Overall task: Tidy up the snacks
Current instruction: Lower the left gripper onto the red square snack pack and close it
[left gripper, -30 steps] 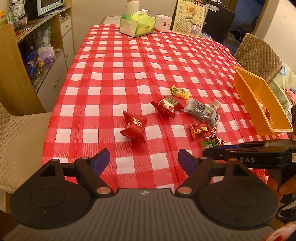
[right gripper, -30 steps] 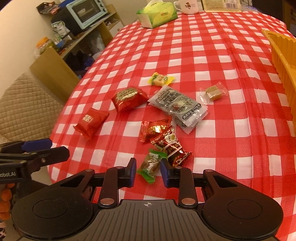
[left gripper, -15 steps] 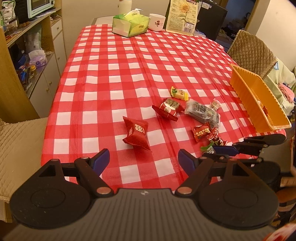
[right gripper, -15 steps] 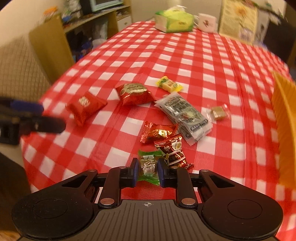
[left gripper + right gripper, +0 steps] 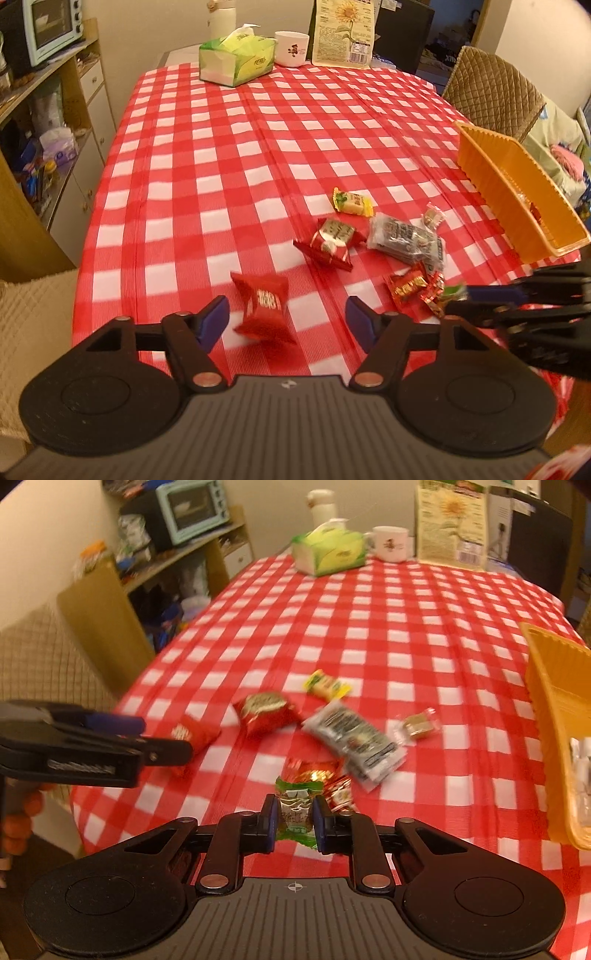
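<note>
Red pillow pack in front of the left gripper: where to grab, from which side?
Probably across the puffed middle of the red pack, coming down from above at the near edge. It lies flat, alone, its crimped ends near and far, already between the closing left gripper pads, untouched.

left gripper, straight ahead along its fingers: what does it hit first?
Most likely the red snack packet, which lies on the tablecloth between the jaws of the left gripper. The jaws are closing but not yet pressing it. Depth is unclear, so it could meet the cloth beside the packet instead.
</note>
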The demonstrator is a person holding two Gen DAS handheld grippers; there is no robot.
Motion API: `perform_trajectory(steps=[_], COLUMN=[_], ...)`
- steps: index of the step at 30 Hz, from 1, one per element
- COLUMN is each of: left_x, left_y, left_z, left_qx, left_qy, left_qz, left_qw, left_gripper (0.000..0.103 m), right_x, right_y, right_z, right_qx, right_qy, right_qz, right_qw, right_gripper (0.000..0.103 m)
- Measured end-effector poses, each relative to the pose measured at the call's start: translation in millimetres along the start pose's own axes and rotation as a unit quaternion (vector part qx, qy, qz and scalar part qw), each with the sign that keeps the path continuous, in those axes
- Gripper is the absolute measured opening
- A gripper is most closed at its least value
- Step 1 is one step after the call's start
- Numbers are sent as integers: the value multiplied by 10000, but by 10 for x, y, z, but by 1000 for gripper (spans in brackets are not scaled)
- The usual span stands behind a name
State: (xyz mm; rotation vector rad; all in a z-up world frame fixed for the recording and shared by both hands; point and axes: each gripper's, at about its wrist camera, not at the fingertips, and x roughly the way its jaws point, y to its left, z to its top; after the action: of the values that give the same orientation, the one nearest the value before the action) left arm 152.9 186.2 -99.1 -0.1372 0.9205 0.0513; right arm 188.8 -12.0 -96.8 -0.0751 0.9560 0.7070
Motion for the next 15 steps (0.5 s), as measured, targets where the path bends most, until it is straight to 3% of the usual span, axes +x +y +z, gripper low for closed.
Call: perform_trajectory(steps=[6,13,15], left_x=[217,365,395], left_y=[9,16,23], left_z=[78,79,66], left_qx=[190,276,279], left_qy=[196,402,459], left_qz=[88,207,261], left_qw=[9996,9986,9982], left_gripper=[48,41,34], right_x=[-135,-242,-253], right_y=[-161,-320,-346], right_z=[-1,-54,-58], right_qx=[348,601,635], right_qy=[-105,-126,-137], right_qz=[-109,-173,-183], right_qw=[9993,9980,9977], right_gripper=[20,20,20])
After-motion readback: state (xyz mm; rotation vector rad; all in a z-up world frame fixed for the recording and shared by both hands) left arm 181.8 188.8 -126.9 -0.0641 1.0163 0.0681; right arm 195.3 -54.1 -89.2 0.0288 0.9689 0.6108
